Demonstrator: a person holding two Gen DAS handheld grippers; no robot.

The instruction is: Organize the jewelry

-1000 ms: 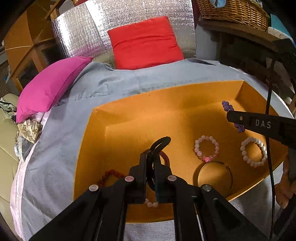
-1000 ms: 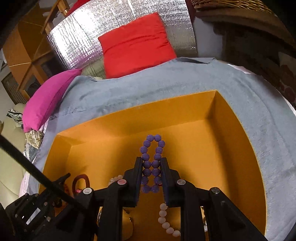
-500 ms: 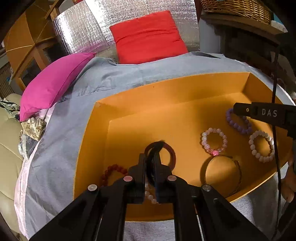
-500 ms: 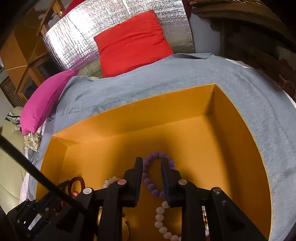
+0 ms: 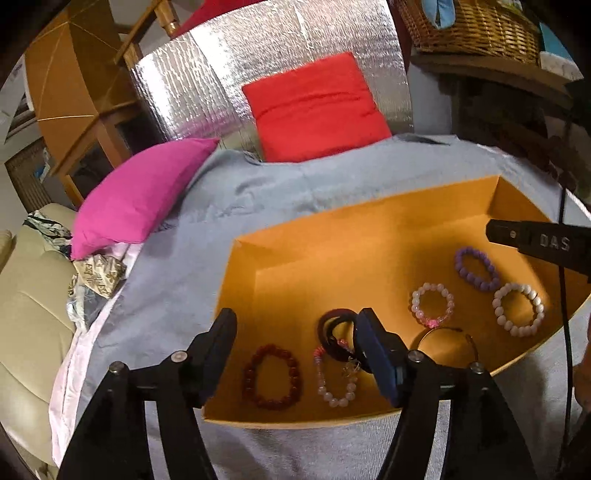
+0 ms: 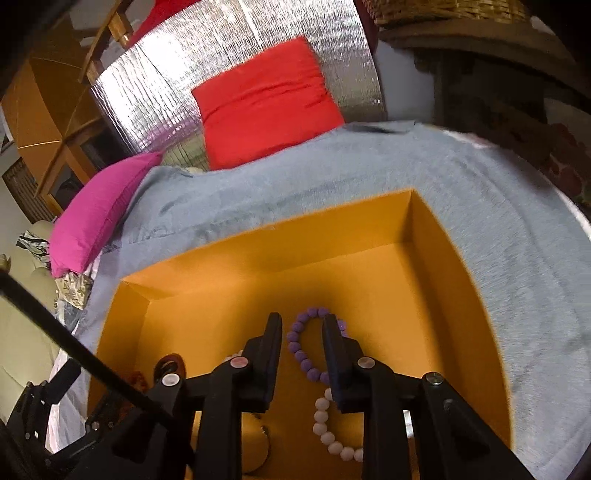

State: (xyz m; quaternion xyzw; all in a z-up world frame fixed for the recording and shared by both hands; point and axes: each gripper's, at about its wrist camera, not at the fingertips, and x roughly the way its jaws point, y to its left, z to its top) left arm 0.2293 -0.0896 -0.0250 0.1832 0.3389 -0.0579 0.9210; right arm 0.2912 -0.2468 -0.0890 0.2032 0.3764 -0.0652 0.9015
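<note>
An orange box [image 5: 295,236] lies on the grey bed cover. On its floor lie a dark red bead bracelet [image 5: 271,376], a pale pink bead bracelet [image 5: 334,380], a black ring [image 5: 334,338], a pink-white bracelet [image 5: 432,308], a thin metal bangle [image 5: 448,341], a purple bead bracelet [image 5: 476,267] and a white bead bracelet [image 5: 519,308]. My left gripper [image 5: 295,330] is open and empty above the black ring. My right gripper [image 6: 301,334] is open above the purple bracelet [image 6: 301,350], with the white bracelet [image 6: 325,424] below it.
A pink pillow [image 5: 140,192] and a red pillow [image 5: 314,107] lie at the bed's far end against a silver foil panel [image 5: 266,55]. A wicker basket [image 5: 472,26] stands on a shelf at the back right. A beige couch [image 5: 26,314] is on the left.
My left gripper opened and let the black ring drop into the box. My right gripper opened, let the purple bracelet down on the box floor, and drew back.
</note>
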